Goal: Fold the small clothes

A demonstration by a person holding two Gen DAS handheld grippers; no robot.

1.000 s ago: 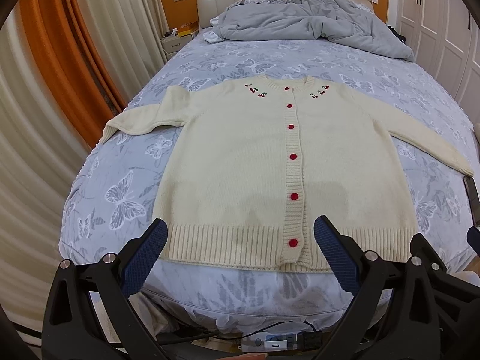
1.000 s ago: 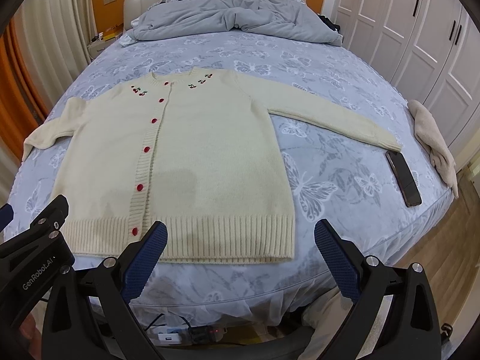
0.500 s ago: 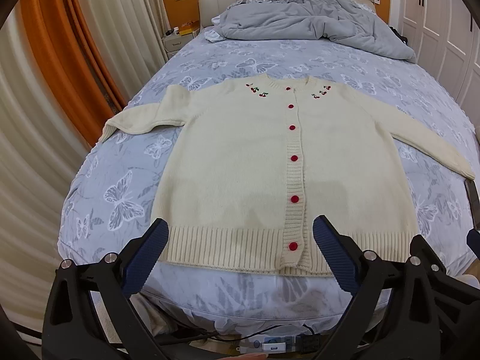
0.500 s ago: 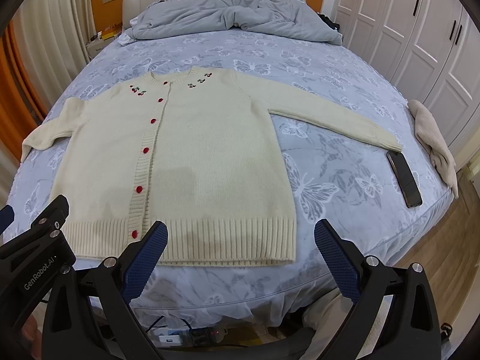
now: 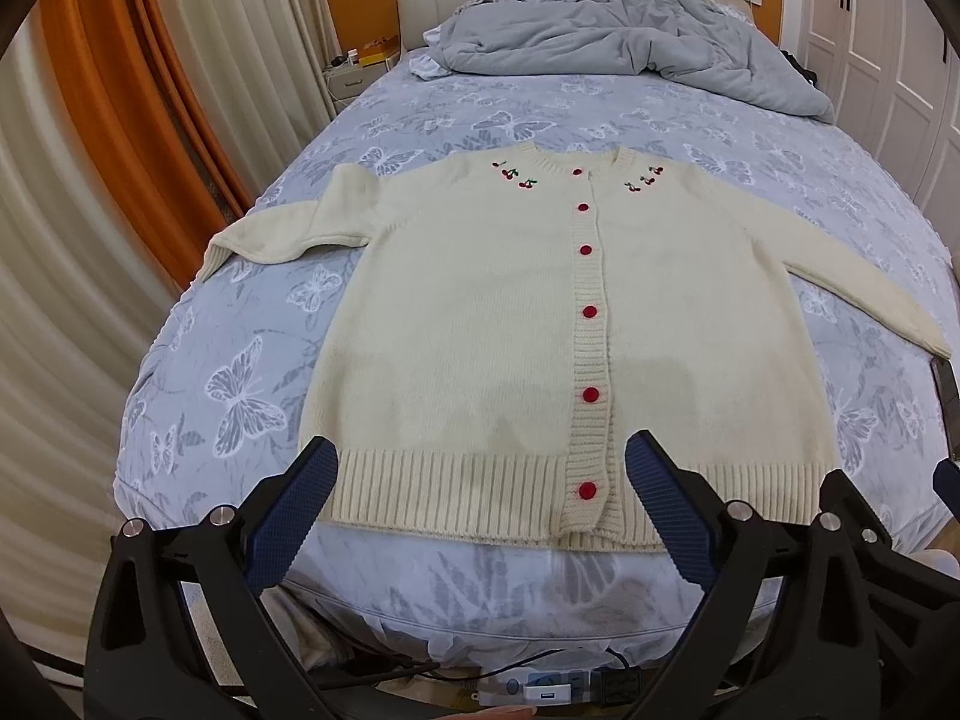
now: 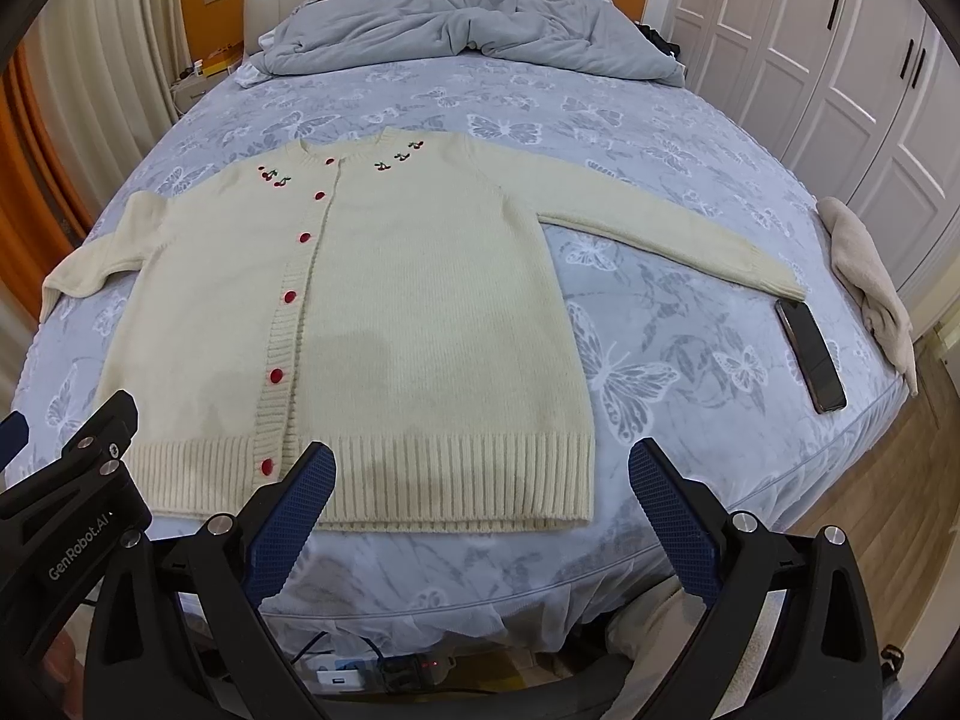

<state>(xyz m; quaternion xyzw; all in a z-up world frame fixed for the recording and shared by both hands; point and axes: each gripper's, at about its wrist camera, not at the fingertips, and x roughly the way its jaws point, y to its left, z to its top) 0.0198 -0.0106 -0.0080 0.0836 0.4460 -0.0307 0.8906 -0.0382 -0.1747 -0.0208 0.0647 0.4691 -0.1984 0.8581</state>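
Observation:
A cream knit cardigan [image 5: 480, 324] with red buttons and cherry embroidery lies flat and buttoned on the bed, sleeves spread to both sides; it also shows in the right wrist view [image 6: 420, 300]. My left gripper [image 5: 480, 468] is open and empty, hovering just before the ribbed hem near the bed's foot. My right gripper [image 6: 480, 480] is open and empty, in front of the hem's right corner. The left gripper's body shows at the left edge of the right wrist view [image 6: 78, 480].
The bed [image 6: 690, 360] has a blue butterfly sheet. A crumpled grey duvet [image 6: 456, 18] lies at the headboard. A black phone [image 6: 810, 354] lies by the right sleeve cuff, a beige cloth [image 6: 870, 282] at the bed's right edge. White wardrobes stand right, curtains left.
Both grippers have drifted slightly forward toward the hem; the cardigan has not moved and both stay open.

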